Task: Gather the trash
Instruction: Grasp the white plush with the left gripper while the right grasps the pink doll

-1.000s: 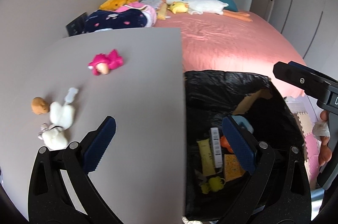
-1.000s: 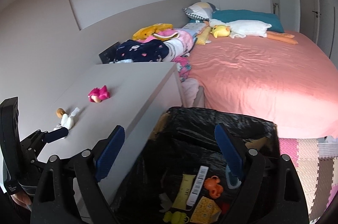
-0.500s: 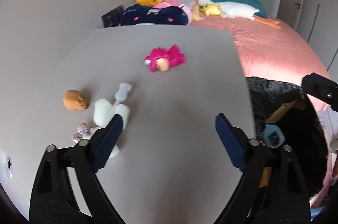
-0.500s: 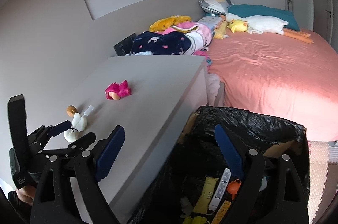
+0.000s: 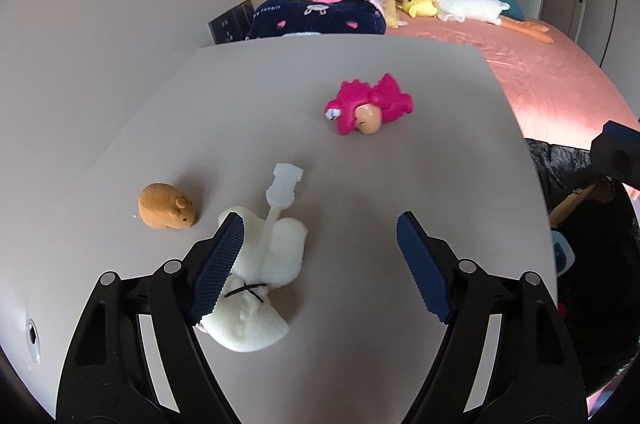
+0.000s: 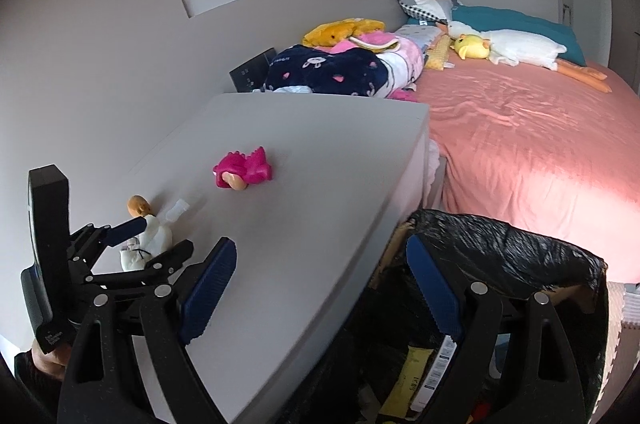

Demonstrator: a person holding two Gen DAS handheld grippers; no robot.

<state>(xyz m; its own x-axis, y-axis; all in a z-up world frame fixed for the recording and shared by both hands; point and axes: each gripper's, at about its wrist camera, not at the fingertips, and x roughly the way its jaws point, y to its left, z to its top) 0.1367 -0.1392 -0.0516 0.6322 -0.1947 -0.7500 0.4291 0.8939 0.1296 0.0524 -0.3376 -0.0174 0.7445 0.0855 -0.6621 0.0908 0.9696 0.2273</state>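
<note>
Beside white wad, brown mouse

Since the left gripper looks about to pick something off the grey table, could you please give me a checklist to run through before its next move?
1. Left gripper open, nothing held: ok; its jaws have just been closing.
2. White soft item centred between the jaws: not ok; it lies by the left pad, mostly left of the gap.
3. Brown toy mouse apart from the white item: ok, a narrow gap shows.
4. Pink toy out of the way: ok, farther up the table.
5. Black-lined bin open beside the table: ok.
6. Right gripper empty and open: ok.
</note>
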